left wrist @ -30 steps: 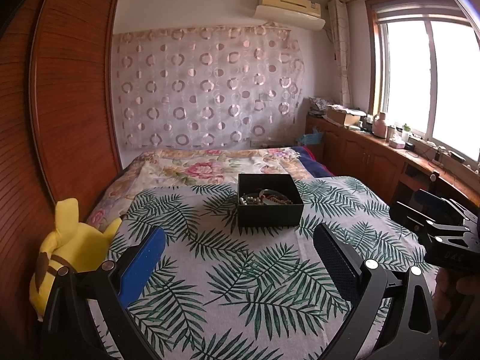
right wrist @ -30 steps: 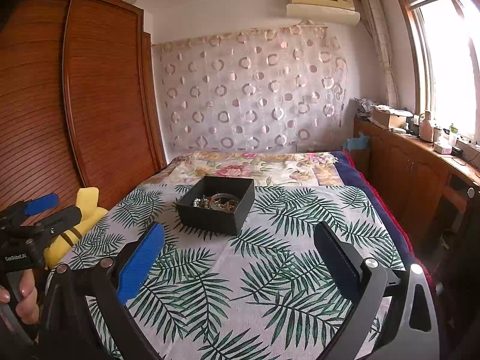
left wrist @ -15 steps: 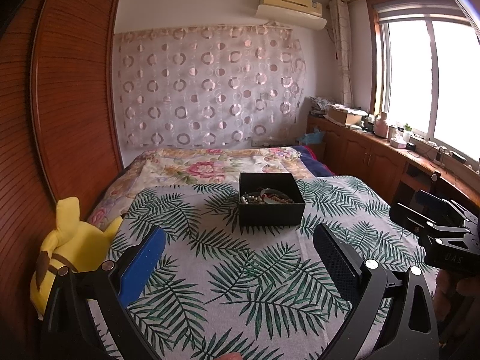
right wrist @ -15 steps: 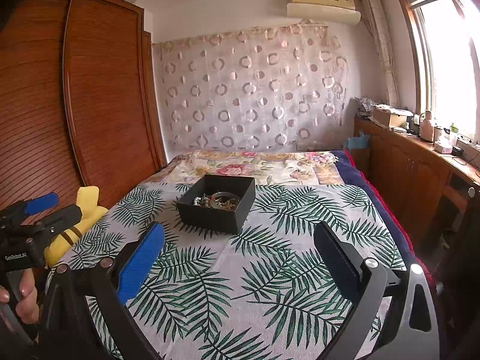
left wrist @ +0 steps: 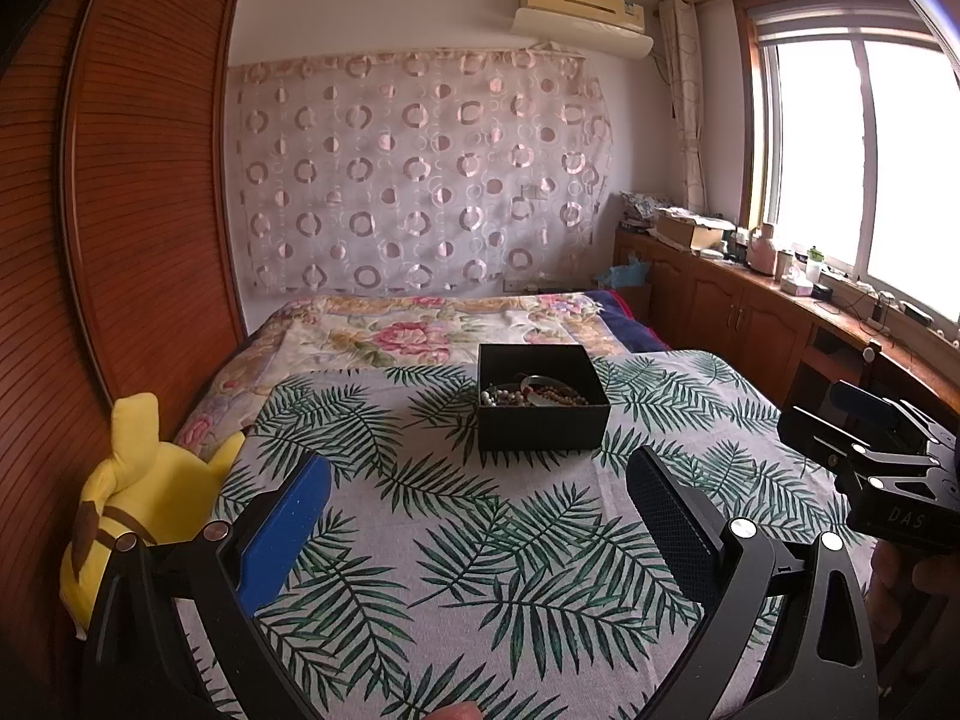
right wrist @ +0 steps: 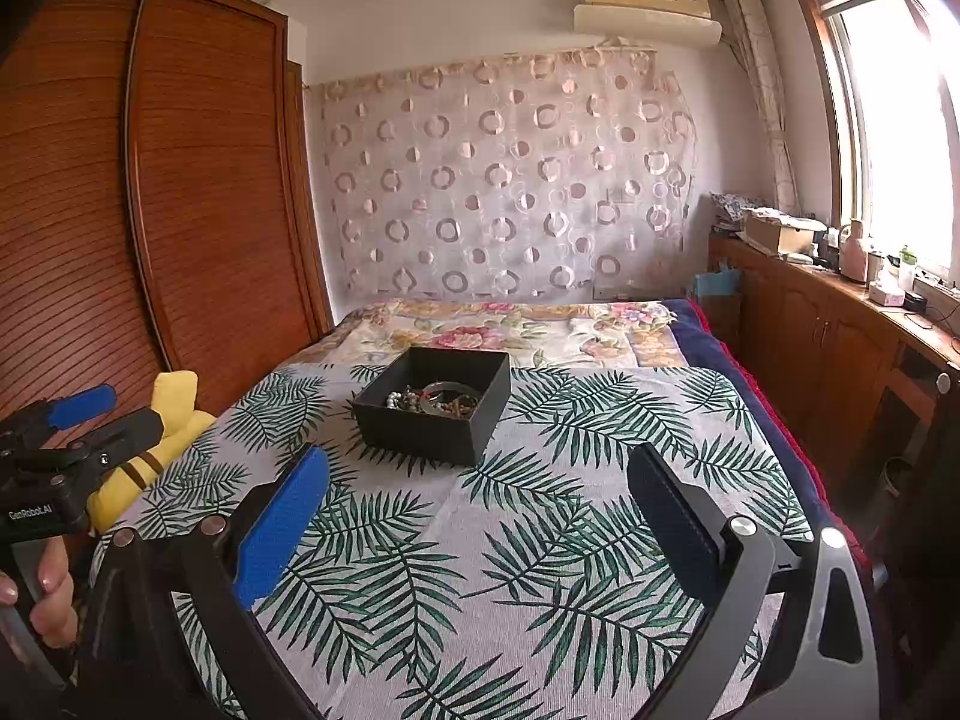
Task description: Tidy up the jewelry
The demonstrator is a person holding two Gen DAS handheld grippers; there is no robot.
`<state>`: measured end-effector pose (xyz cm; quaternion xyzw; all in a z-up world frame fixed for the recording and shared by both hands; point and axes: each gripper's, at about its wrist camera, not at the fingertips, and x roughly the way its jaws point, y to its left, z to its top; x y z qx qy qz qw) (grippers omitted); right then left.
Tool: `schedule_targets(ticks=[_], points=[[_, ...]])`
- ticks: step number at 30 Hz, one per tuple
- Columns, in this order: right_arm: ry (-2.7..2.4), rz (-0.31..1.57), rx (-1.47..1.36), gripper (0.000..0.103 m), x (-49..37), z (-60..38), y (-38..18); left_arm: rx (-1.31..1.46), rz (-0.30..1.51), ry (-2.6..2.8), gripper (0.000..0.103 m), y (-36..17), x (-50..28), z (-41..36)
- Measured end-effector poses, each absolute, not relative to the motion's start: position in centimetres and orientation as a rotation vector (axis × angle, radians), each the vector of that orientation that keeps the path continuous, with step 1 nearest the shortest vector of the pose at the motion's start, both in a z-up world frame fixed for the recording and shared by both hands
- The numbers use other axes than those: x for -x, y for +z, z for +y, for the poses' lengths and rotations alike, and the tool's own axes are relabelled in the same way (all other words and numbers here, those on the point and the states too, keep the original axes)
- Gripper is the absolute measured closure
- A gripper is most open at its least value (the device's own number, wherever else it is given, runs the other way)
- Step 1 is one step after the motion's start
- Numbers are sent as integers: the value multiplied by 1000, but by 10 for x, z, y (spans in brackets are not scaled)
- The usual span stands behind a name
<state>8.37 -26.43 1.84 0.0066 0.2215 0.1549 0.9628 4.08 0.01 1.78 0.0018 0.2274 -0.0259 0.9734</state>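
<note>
both grippers held wide open over the leaf-print bedspread, nothing in either

the left gripper (left wrist: pixel 477 504) and right gripper (right wrist: pixel 477 498) hang empty, jaws spread wide. ahead of both, well apart from the fingertips, sits the black box (left wrist: pixel 543 420) on the bedspread (left wrist: pixel 510 552), with beaded jewelry (left wrist: pixel 531 394) heaped inside it.

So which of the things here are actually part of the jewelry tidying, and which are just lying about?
Part of the job:
- black box
- jewelry heaped inside it
- left gripper, open
- right gripper, open

Just lying about:
- yellow plush toy
- leaf-print cloth
- floral quilt
- windowsill clutter
</note>
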Motion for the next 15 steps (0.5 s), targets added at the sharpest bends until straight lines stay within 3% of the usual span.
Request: schedule_targets(ticks=[15], points=[[315, 449, -14, 3, -84, -264, 19, -14, 448, -52, 8, 12, -40, -1]])
